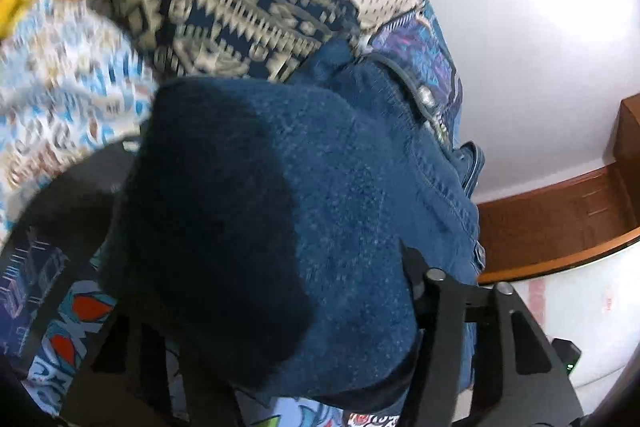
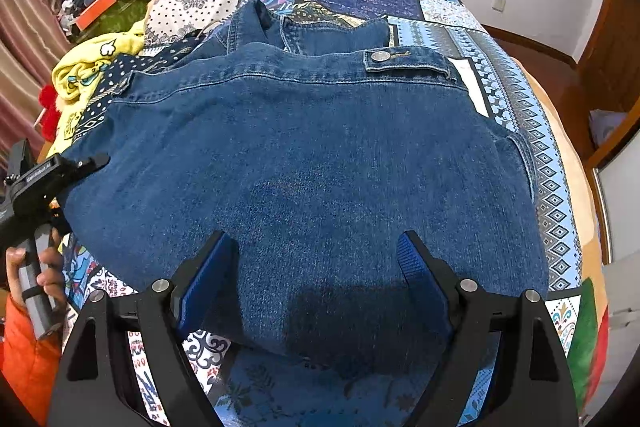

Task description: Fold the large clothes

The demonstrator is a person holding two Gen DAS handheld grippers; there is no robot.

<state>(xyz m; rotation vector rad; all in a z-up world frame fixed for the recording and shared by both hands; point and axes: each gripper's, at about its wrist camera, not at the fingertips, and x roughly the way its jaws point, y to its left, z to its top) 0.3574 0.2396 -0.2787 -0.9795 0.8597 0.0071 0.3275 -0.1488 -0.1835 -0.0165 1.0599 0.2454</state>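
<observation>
We take the jacket (image 2: 304,163) by its near hem: right gripper (image 2: 316,287) straddles it, wide open; left gripper (image 2: 60,171) bunches denim, grip unclear.

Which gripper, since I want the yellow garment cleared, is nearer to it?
Left. The left gripper sits at the denim jacket left edge, right beside the yellow garment; the right gripper straddles the jacket's near hem, farther away.

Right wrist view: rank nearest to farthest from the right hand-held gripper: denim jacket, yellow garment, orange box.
From the right hand-held gripper:
1. Denim jacket, between the open fingers, lying on the bed.
2. Yellow garment, left, beyond the jacket.
3. Orange box, far left, off the bed.
</observation>
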